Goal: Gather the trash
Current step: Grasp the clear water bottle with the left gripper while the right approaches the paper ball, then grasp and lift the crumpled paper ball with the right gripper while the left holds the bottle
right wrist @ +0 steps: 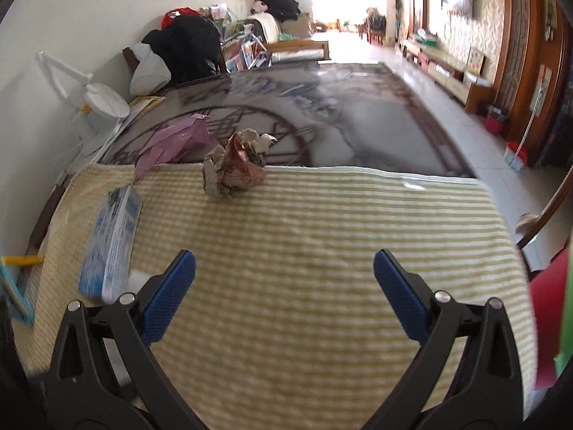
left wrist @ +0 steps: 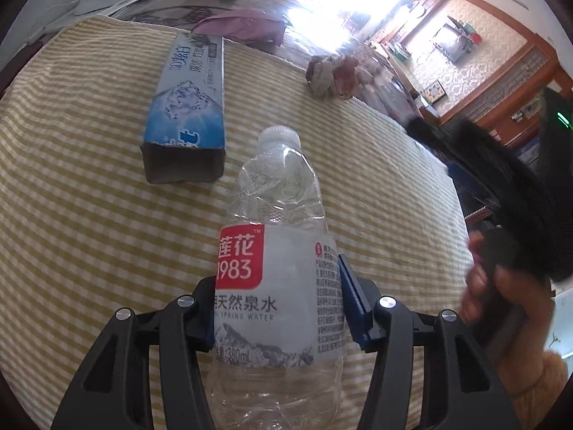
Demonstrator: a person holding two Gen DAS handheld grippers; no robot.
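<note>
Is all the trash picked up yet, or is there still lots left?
Nothing looks collected yet. In hand: the left gripper is clamped on the empty water bottle. Still lying on the checked cloth: the blue toothpaste box and the crumpled paper ball. A purple wrapper sits just past the cloth's edge. The right gripper is open and empty.

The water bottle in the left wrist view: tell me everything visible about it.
The water bottle is clear, thin, crinkled plastic with a white screw cap on and appears empty. Its white label carries a red square with white characters and "1983", grey print and a mountain drawing. It points away from the camera over the yellow-checked cloth, between the fingers of the left gripper, whose blue pads press its label on both sides.
</note>
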